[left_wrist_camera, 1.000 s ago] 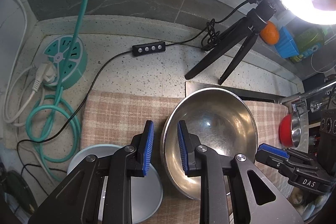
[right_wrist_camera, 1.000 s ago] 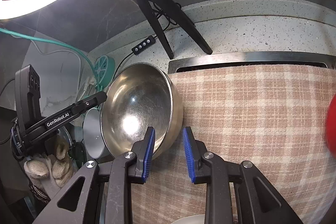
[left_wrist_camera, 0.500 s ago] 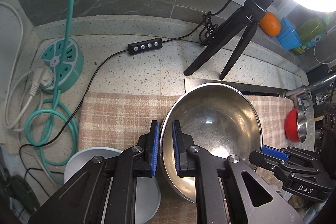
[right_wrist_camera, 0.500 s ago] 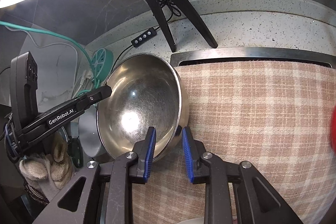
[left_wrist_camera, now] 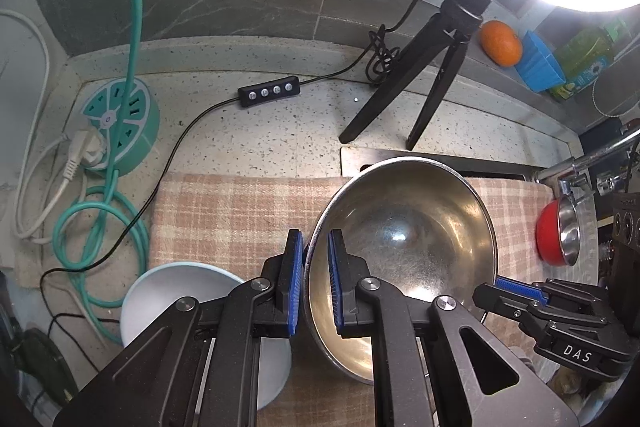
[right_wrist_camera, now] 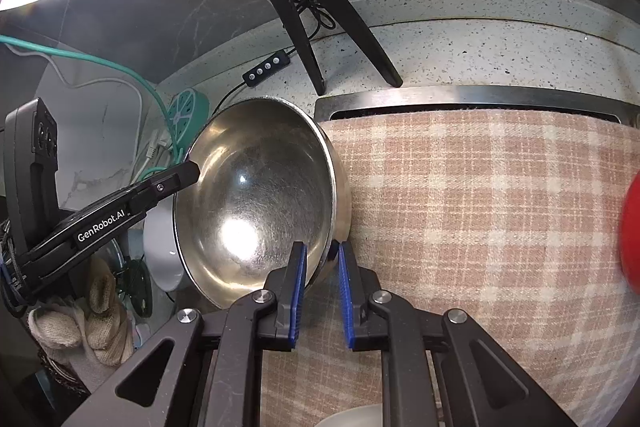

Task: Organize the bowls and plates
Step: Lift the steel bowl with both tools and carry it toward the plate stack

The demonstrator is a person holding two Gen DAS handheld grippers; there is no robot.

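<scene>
Tongs of both hands on one steel bowl.

Left tongs are nearly closed, pinching the bowl's near-left rim between the blue pads; right tongs straddle the opposite rim with a narrow gap, and I cannot tell whether the pads touch it. The bowl sits tilted over the checked cloth, beside a pale blue bowl; a red bowl lies farther right, a tripod behind on the counter.

Speckled table carries a plaid cloth, tripod, teal power strip; steel bowl on the cloth.
</scene>
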